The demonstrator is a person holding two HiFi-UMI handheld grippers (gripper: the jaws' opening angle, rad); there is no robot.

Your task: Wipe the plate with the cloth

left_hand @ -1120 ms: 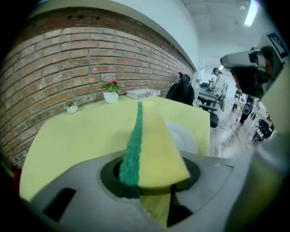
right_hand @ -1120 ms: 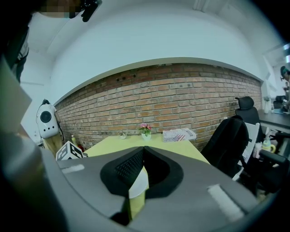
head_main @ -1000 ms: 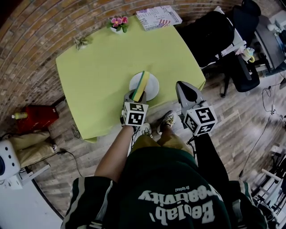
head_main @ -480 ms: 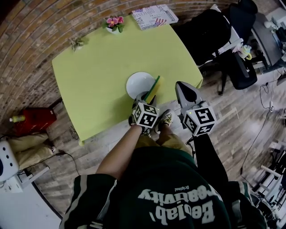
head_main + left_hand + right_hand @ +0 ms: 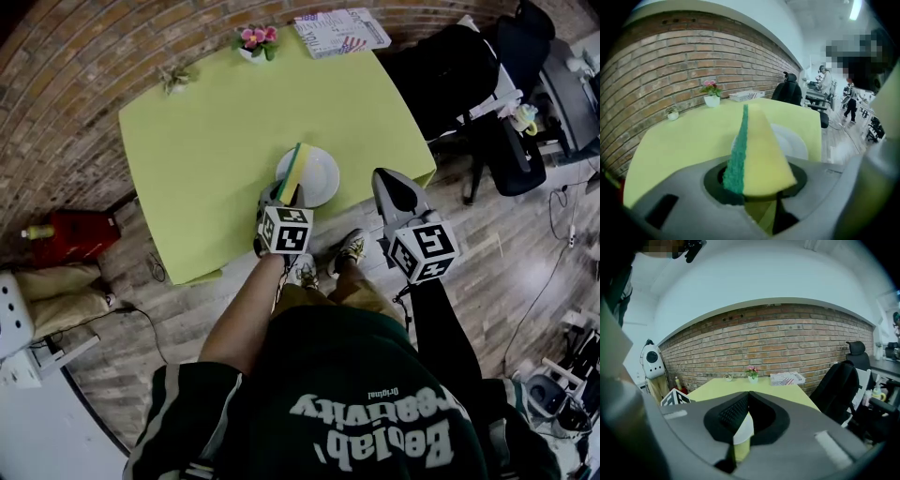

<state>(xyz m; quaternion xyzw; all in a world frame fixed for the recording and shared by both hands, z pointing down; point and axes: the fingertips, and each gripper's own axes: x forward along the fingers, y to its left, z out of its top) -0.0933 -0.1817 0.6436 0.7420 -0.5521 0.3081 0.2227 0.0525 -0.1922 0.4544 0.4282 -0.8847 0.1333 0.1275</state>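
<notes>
Head view: left gripper (image 5: 279,197), frame centre, clamped on sponge (image 5: 294,169) — sponge over left part of plate (image 5: 322,176) on table (image 5: 206,131). Right gripper (image 5: 386,178) just right of plate.
Left gripper view: jaws pinch sponge base, plate behind.
Right gripper view: jaws together — empty.

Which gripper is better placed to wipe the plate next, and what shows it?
The left. The left gripper is shut on the yellow-and-green sponge, which reaches over the white plate. The right gripper is shut on nothing and sits off to the plate's side.
</notes>
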